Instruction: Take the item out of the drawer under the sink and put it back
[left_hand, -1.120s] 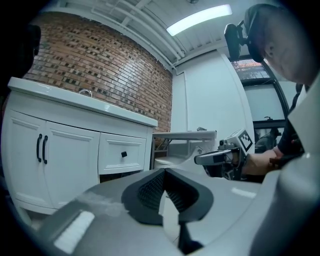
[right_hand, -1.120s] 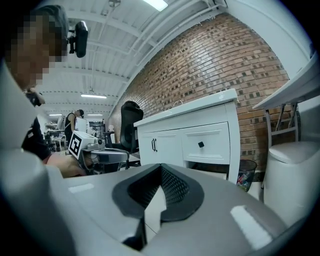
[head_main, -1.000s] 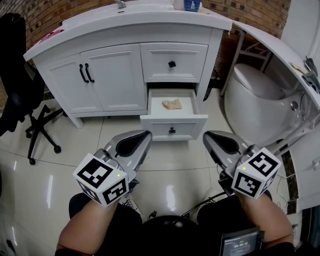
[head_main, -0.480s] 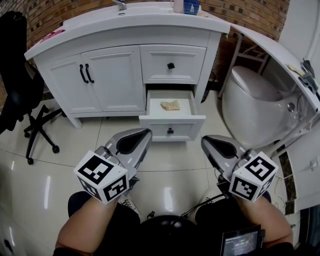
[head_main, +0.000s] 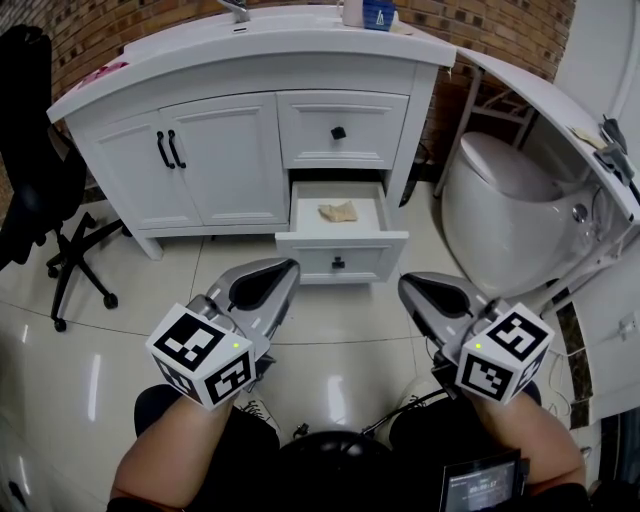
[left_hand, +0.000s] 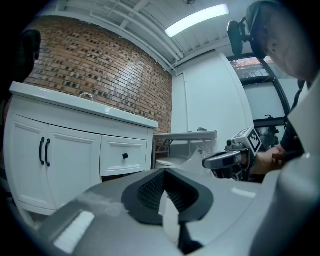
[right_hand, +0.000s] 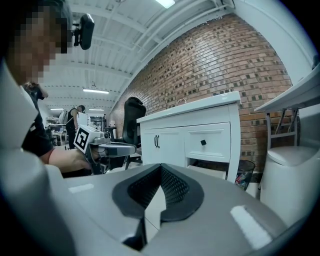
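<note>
tile floor, brick wall, open drawer

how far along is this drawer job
Done: the lower drawer stands open. In hand: nothing; left tongs and right tongs are shut and empty, short of it. Left: the tan item lies inside, so taking it out and returning it likely remain.

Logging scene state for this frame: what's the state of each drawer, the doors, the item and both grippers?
Lower drawer: pulled open.
Upper drawer: closed.
Cabinet doors: both closed.
Item: lying inside the lower drawer, no gripper on it.
Left gripper: jaws together, empty.
Right gripper: jaws together, empty.
Toilet lid: down.
</note>
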